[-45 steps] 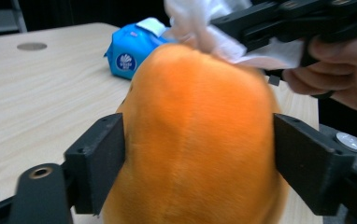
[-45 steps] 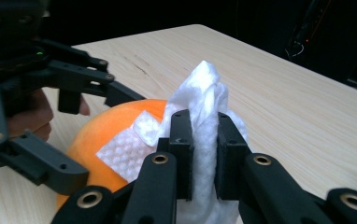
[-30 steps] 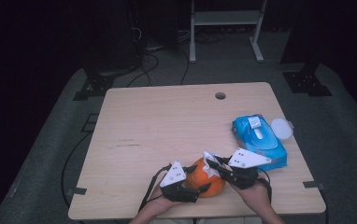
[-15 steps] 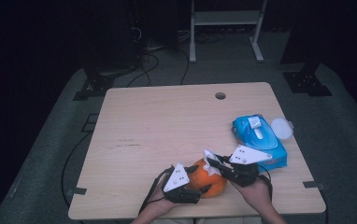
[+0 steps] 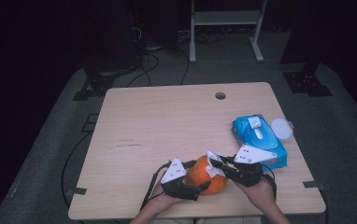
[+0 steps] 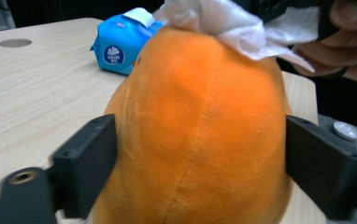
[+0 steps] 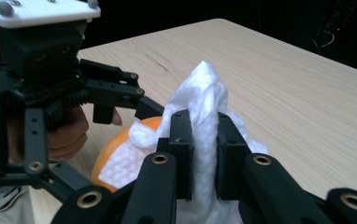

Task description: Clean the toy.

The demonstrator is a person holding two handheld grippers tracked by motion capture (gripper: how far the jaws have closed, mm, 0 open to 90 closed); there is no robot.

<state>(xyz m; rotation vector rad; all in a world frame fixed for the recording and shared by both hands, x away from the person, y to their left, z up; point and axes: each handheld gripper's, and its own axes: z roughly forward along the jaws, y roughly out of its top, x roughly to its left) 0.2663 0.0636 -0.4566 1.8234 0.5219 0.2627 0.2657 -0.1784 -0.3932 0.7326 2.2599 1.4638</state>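
Observation:
An orange plush toy sits near the table's front edge. My left gripper comes in from the left, with a jaw against each side of the toy. Those jaws have just been opening, with the toy still between them. My right gripper reaches in from the right, shut on a white wipe. The wipe stands bunched between its pads and lies on the top of the toy. In the left gripper view the wipe drapes over the toy's top.
A blue pack of wipes lies at the right of the wooden table, just behind my right hand. A white round lid sits beside it. A cable hole is at the far edge. A white-legged stand stands beyond the table.

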